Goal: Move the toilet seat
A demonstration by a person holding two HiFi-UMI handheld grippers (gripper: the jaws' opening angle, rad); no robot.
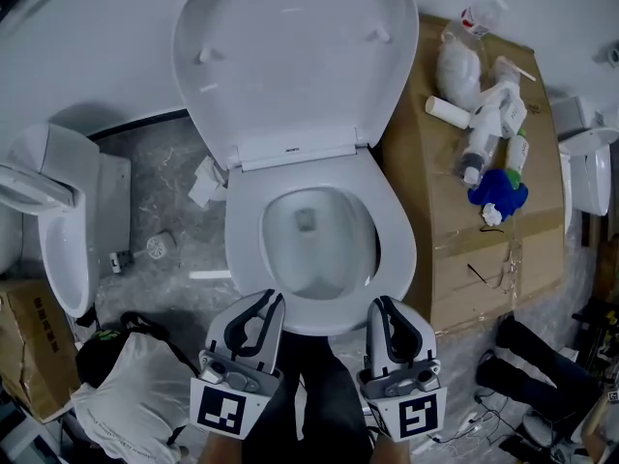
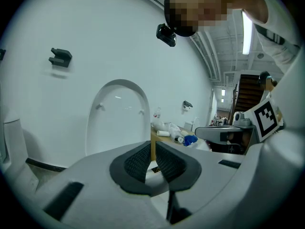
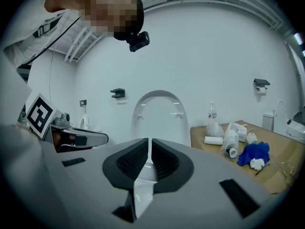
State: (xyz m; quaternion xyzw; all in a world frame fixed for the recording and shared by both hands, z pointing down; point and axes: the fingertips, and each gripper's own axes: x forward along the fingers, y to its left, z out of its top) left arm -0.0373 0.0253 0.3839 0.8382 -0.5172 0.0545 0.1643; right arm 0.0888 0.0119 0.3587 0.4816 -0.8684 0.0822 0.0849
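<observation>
1. Toilet seat (image 1: 398,245) — a glossy white oval ring, lying flat on the bowl at the centre of the scene. Its lid (image 1: 290,56) stands raised against the far white wall.
2. Left gripper (image 1: 274,301) and right gripper (image 1: 380,304) — ribbed dark pads pressed together, pinching nothing, tips at the seat's near rim.
3. Floor (image 1: 160,158) is grey and mottled. Flat brown cardboard (image 1: 484,249) lies right of the bowl.

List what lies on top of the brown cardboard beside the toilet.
On the brown cardboard: a clear plastic bottle, a white bag, a white roll, white containers and a blue cloth. Whatever lies under those, or under the cardboard, is covered.
</observation>
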